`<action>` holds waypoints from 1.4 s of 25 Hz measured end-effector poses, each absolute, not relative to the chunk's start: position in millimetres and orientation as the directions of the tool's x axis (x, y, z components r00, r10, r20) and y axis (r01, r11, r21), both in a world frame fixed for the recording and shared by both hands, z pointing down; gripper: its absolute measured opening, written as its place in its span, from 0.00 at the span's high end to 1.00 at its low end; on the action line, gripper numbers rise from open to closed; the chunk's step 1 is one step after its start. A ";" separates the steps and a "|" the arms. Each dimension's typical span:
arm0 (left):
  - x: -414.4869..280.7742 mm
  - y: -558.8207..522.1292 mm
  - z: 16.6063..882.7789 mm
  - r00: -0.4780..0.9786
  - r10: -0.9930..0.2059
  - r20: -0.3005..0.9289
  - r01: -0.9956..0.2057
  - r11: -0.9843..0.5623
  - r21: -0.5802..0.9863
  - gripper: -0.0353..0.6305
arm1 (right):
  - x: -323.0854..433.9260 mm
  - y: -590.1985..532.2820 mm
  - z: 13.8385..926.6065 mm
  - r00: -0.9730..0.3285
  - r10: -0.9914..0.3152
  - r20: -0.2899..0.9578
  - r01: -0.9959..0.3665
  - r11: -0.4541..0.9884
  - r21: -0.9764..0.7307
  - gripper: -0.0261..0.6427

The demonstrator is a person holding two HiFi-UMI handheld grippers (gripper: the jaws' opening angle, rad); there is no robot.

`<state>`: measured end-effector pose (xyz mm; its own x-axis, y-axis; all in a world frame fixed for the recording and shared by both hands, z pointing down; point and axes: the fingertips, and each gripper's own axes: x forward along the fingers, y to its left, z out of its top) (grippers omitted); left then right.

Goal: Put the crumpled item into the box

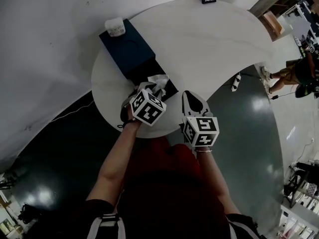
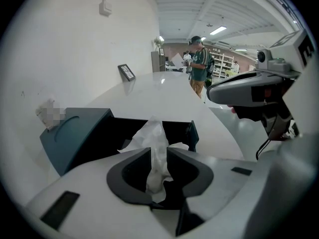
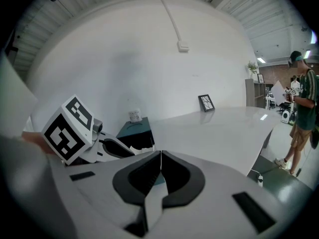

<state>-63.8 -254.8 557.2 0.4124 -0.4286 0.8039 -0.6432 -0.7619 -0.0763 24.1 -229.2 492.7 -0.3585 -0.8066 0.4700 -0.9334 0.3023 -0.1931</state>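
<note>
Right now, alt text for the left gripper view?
The left gripper is shut on a crumpled white tissue, held just before an open dark teal box on a white table. The right gripper shows at right; a person stands far behind.

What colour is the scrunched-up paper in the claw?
White. The paper shows best in the left gripper view.

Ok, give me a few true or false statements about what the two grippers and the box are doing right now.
1. The left gripper is shut on the crumpled tissue. True.
2. The right gripper grips the box. False: its jaws are together with nothing between them.
3. The box is closed. False: it is open, its dark inside showing.
4. A small white jar stands on the box. True.
</note>
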 end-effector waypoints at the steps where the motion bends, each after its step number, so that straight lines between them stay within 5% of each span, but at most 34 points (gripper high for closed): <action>1: -63.9 -254.6 556.4 0.415 -0.431 0.801 -0.643 -0.762 -0.077 0.80 | 24.2 -229.0 492.4 -0.358 -0.807 0.470 -0.933 0.303 -0.193 0.94; 16: -77.0 -260.8 494.4 0.530 -0.599 0.601 -0.773 -0.632 0.052 0.83 | 19.1 -234.0 473.5 -0.384 -0.822 0.421 -0.923 0.343 -0.173 0.94; 35: -101.6 -207.7 434.7 0.380 -0.831 0.405 -0.920 -0.384 0.076 0.91 | 14.0 -205.4 432.9 -0.543 -0.779 0.314 -0.840 0.511 -0.185 0.94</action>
<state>-101.6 -207.7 434.7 0.3804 -0.8312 0.4053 -0.9201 -0.3843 0.0756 14.0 -205.4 432.9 -0.5430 -0.7787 0.3144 -0.8396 0.5107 -0.1851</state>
